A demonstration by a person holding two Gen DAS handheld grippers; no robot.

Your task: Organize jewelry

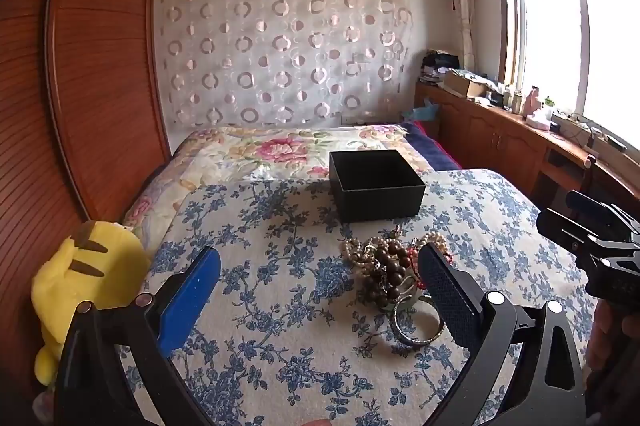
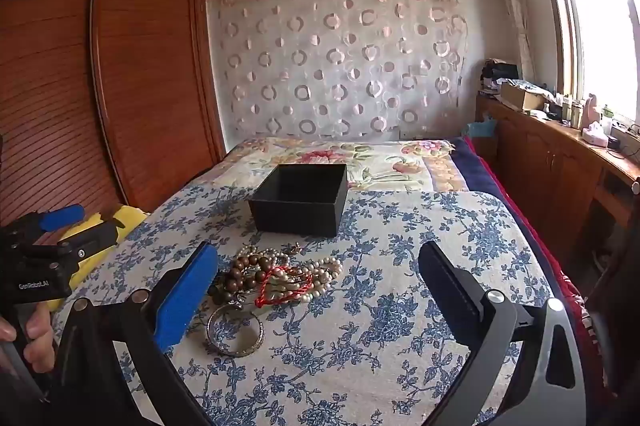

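A pile of jewelry (image 1: pixel 386 268) lies on the blue-flowered cloth (image 1: pixel 280 286): brown wooden beads, pearl strands, a red cord and a silver bangle (image 1: pixel 416 324). An open, empty black box (image 1: pixel 374 183) stands just behind it. My left gripper (image 1: pixel 320 286) is open above the cloth, its right finger beside the pile. In the right wrist view the pile (image 2: pixel 276 278), bangle (image 2: pixel 235 334) and box (image 2: pixel 300 197) show too. My right gripper (image 2: pixel 320 286) is open, its left finger next to the pile.
A yellow plush toy (image 1: pixel 80 290) sits at the cloth's left edge. A flowered bedspread (image 1: pixel 280 149) lies behind the box. A wooden wardrobe (image 1: pixel 92 65) stands left, a cluttered wooden cabinet (image 1: pixel 500 121) under the window right.
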